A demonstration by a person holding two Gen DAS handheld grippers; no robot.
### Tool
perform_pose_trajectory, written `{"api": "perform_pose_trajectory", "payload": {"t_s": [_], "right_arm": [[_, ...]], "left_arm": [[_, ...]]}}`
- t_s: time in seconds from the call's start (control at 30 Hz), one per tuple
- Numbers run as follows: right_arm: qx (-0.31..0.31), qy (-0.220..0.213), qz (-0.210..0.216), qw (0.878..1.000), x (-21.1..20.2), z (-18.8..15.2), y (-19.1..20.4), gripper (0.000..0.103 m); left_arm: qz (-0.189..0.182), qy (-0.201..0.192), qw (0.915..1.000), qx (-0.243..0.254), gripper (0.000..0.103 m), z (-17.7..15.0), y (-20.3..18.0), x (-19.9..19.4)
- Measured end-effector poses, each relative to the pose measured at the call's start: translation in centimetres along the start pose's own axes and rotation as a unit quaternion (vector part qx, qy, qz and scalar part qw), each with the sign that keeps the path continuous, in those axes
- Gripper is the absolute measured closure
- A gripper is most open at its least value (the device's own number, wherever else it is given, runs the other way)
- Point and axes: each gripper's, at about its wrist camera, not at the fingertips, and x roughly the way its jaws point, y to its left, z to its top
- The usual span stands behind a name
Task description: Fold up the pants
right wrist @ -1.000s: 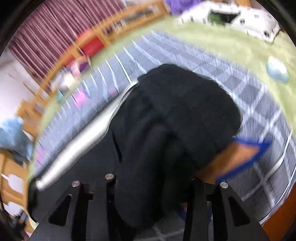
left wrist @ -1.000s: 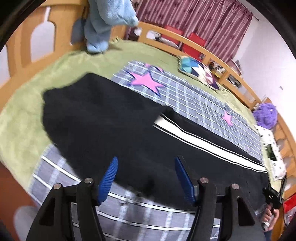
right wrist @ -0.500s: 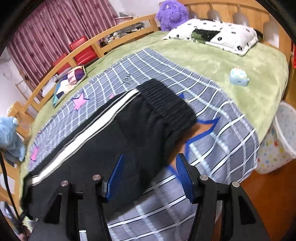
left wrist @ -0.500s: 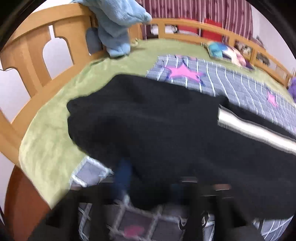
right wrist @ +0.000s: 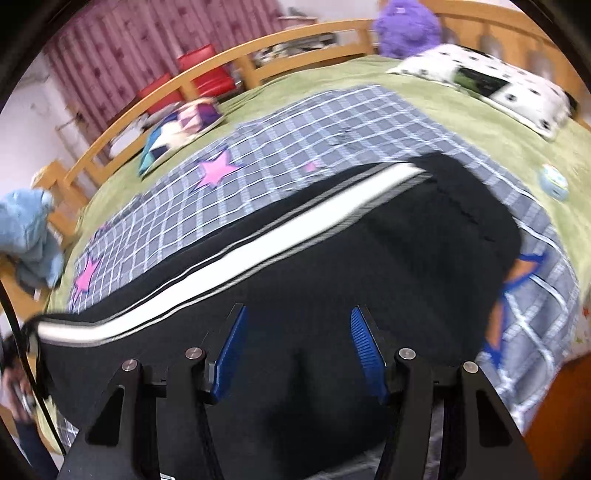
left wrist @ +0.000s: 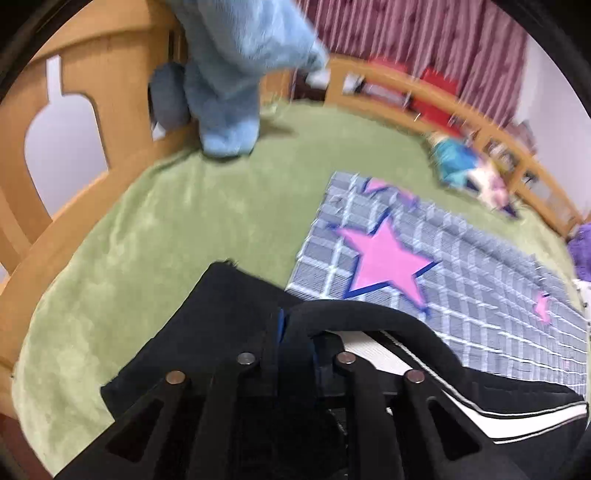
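Observation:
The black pants [right wrist: 332, 266] with a white side stripe [right wrist: 258, 254] lie lengthwise across the grey checked blanket [right wrist: 332, 122] on the bed. My left gripper [left wrist: 295, 332] is shut on the leg end of the pants [left wrist: 229, 332] and holds it lifted, the fabric bunched over the fingers. My right gripper [right wrist: 299, 343] is open and empty, hovering above the wide upper part of the pants near the waistband [right wrist: 472, 199].
A green bedspread [left wrist: 155, 236] covers the bed inside a wooden rail [left wrist: 92, 74]. A blue plush [left wrist: 236, 66] sits at the footboard. A patchwork cushion [right wrist: 177, 129], a spotted pillow [right wrist: 491, 81], a purple plush [right wrist: 406, 26] and a small pale-blue object [right wrist: 554, 181] lie around.
My left gripper went from open above the pants to shut on the leg end and lifted it. My right gripper let go of the waistband and now hovers open over the pants.

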Motion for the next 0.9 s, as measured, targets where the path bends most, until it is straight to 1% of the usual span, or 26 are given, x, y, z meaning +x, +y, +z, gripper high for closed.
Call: {"api": "perform_pose_trajectory", "payload": {"t_s": [0.03,0.07,0.1,0.13,0.17,0.2,0.23,0.27,0.3,0.33,0.37,0.4,0.47,0.53,0.57,0.6,0.63,0.67,0.7,0.77,0.83,0.9], "right_arm": [[-0.010,0.003,0.003,1.000,0.4,0.0,1.0,0.046],[-0.022,0.004,0.006,1.000,1.0,0.1,2.2,0.046],[-0.031,0.005,0.007,0.999,1.3,0.2,2.9,0.046],[-0.039,0.005,0.008,0.999,1.6,0.3,3.6,0.046],[-0.050,0.005,0.011,0.999,2.1,0.5,4.5,0.046],[-0.055,0.006,0.013,0.998,2.5,0.7,5.0,0.046],[-0.061,0.009,0.018,0.998,3.0,0.9,5.8,0.046],[-0.065,0.011,0.026,0.997,3.4,1.2,6.4,0.046],[-0.070,0.013,0.030,0.997,3.8,1.6,7.0,0.046],[-0.079,0.013,0.036,0.996,4.2,1.9,7.9,0.046],[-0.088,0.013,0.039,0.995,4.4,2.2,8.4,0.046],[-0.105,0.011,0.042,0.994,4.9,2.4,9.5,0.046],[-0.132,0.009,0.042,0.990,5.7,2.8,11.4,0.046],[-0.153,0.013,0.050,0.987,7.0,3.2,13.0,0.046],[-0.161,0.017,0.051,0.985,7.7,3.5,13.7,0.046],[-0.170,0.022,0.054,0.984,8.4,3.7,14.3,0.046],[-0.180,0.028,0.057,0.982,9.2,3.8,14.9,0.046],[-0.198,0.037,0.061,0.978,10.2,4.0,15.8,0.046],[-0.212,0.041,0.063,0.974,10.8,4.1,16.4,0.046],[-0.239,0.045,0.066,0.968,12.1,4.3,17.8,0.046],[-0.258,0.052,0.080,0.961,13.2,4.3,18.7,0.045],[-0.283,0.070,0.091,0.952,14.9,4.3,19.9,0.044]], "left_arm": [[0.005,0.010,0.9999,-0.011,0.081,0.2,0.5,0.4],[0.011,0.010,0.9998,-0.015,0.077,0.0,0.6,0.5],[0.026,0.008,0.9996,-0.011,0.063,-0.3,0.7,0.7],[0.052,0.005,0.9986,0.003,0.042,-0.7,0.5,0.8],[0.079,-0.005,0.9967,0.017,0.034,-0.8,0.7,0.9],[0.088,-0.015,0.9959,0.019,0.028,-0.9,1.0,0.9],[0.082,-0.018,0.9963,0.014,0.028,-1.0,1.4,0.9],[0.073,-0.015,0.9972,0.006,0.028,-1.0,1.8,1.1],[0.073,-0.011,0.9973,0.003,0.028,-1.1,2.0,1.2],[0.085,-0.010,0.9963,0.007,0.028,-1.2,2.0,1.3],[0.104,-0.011,0.9944,0.013,0.028,-1.2,2.0,1.4],[0.114,-0.013,0.9933,0.011,0.028,-1.3,2.0,1.4],[0.119,-0.018,0.9927,-0.002,0.028,-1.5,2.0,1.4],[0.134,-0.021,0.9907,-0.006,0.027,-1.6,1.9,1.4],[0.129,-0.023,0.9913,-0.012,0.026,-1.6,1.9,1.3],[0.108,-0.026,0.9934,-0.029,0.026,-1.5,2.2,1.1],[0.061,-0.028,0.9960,-0.058,0.026,-1.6,3.0,0.8],[0.035,-0.025,0.9966,-0.070,0.026,-1.5,3.3,0.7],[0.022,-0.022,0.9970,-0.071,0.026,-1.5,3.3,0.6],[0.004,-0.031,0.9983,-0.049,0.025,-1.6,2.9,0.0],[-0.023,-0.048,0.9978,-0.039,0.016,-1.9,2.4,-1.0],[-0.061,-0.061,0.9956,-0.036,0.011,-2.4,1.7,-1.9]]}}
